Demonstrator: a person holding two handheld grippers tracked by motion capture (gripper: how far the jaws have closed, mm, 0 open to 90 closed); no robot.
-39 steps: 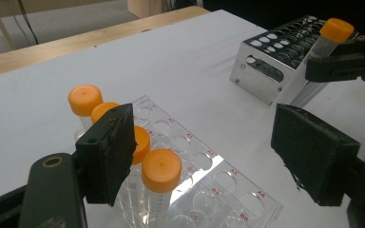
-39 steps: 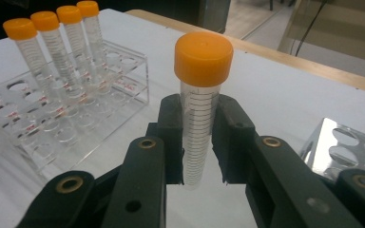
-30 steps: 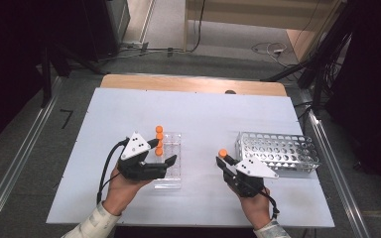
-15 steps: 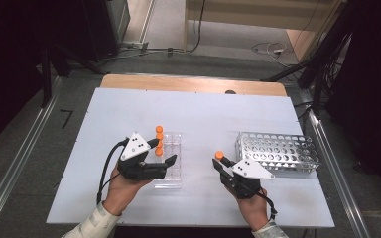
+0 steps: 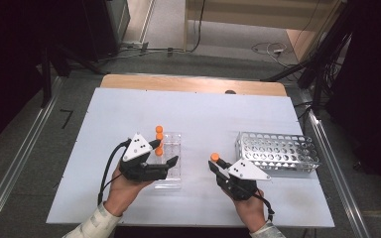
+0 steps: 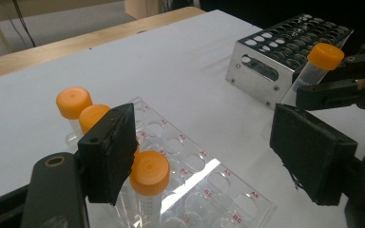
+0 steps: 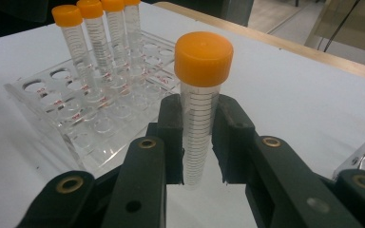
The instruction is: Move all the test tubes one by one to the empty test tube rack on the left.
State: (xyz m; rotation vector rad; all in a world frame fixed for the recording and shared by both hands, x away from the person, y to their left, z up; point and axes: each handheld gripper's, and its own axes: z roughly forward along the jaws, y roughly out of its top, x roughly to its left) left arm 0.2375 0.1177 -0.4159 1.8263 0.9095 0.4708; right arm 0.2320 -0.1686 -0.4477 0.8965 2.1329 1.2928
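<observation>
Gripping tube (image 7: 200, 118) upright btwn R jaws | L jaws open over rack (image 6: 204, 185)

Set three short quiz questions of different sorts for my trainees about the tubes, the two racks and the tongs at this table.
1. True or false: the right tongs are shut on an orange-capped tube.
2. Which rack holds the standing tubes? A) the clear plastic rack B) the metal rack
3. In a few words: what do the left tongs hold?

Key
1. True: the tube stands upright, pinched between both pads.
2. A: the tubes stand in the clear rack; the holes of the metal rack that can be seen hold none.
3. Nothing: the pads stand apart over the clear rack, with a capped tube beside one pad.
</observation>
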